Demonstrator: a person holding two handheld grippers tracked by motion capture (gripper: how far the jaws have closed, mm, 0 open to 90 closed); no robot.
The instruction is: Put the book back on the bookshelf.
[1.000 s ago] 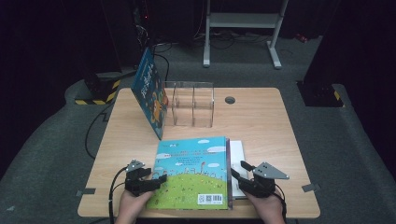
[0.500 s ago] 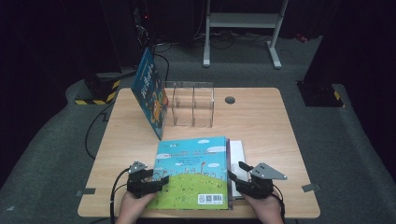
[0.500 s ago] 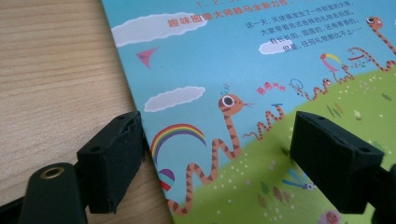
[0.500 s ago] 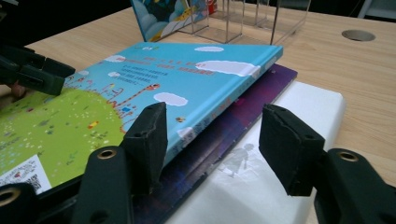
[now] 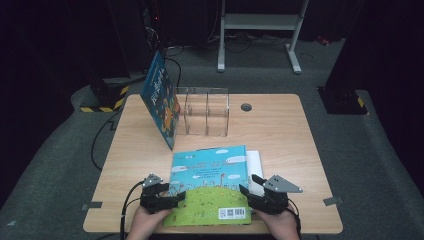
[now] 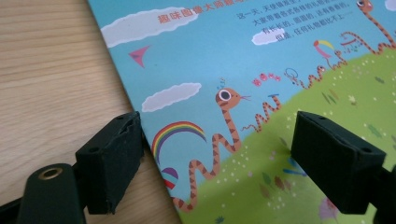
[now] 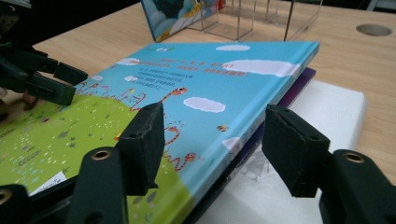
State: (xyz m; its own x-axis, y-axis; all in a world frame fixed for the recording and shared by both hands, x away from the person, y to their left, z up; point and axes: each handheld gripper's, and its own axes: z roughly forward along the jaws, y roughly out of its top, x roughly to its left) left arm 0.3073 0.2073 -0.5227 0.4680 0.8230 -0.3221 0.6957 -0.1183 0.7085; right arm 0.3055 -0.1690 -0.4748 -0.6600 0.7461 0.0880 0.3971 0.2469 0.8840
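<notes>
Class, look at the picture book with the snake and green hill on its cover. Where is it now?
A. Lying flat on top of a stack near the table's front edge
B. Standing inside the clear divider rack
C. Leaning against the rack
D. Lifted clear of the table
A: the picture book lies flat on other books, one white book showing at its right, with an open hand-held gripper at each side edge.

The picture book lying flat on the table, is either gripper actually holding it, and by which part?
Nothing is held. The left gripper and right gripper stand open astride the picture book's left and right edges.
</notes>
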